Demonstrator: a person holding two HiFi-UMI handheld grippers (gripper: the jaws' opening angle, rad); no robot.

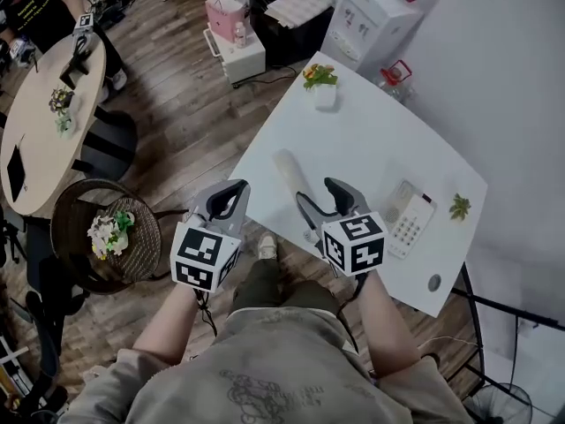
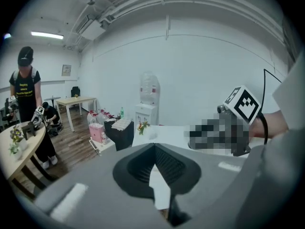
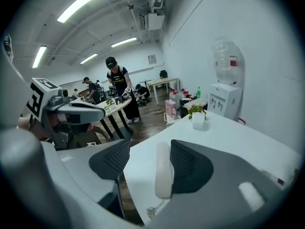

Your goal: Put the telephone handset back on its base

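A cream telephone handset [image 1: 290, 175] lies on the white table [image 1: 371, 131], near its left edge. Its base [image 1: 409, 218], with a keypad, sits further right on the same table. My right gripper [image 1: 316, 193] hovers between the two with its jaws wide open. In the right gripper view the handset [image 3: 163, 170] shows in the gap between the jaws of the right gripper [image 3: 150, 147], lying on the table and touched by neither pad. My left gripper [image 1: 230, 189] hangs off the table's left edge over the floor. Its fingertips meet in the left gripper view [image 2: 155, 146], with nothing held.
A small potted plant [image 1: 320, 81] stands at the table's far corner, a green leaf ornament [image 1: 459, 206] by the wall and a round hole [image 1: 433, 283] near the front. A wicker chair with flowers [image 1: 110, 232], a round wooden table [image 1: 48, 117] and a water dispenser [image 1: 371, 20] stand around.
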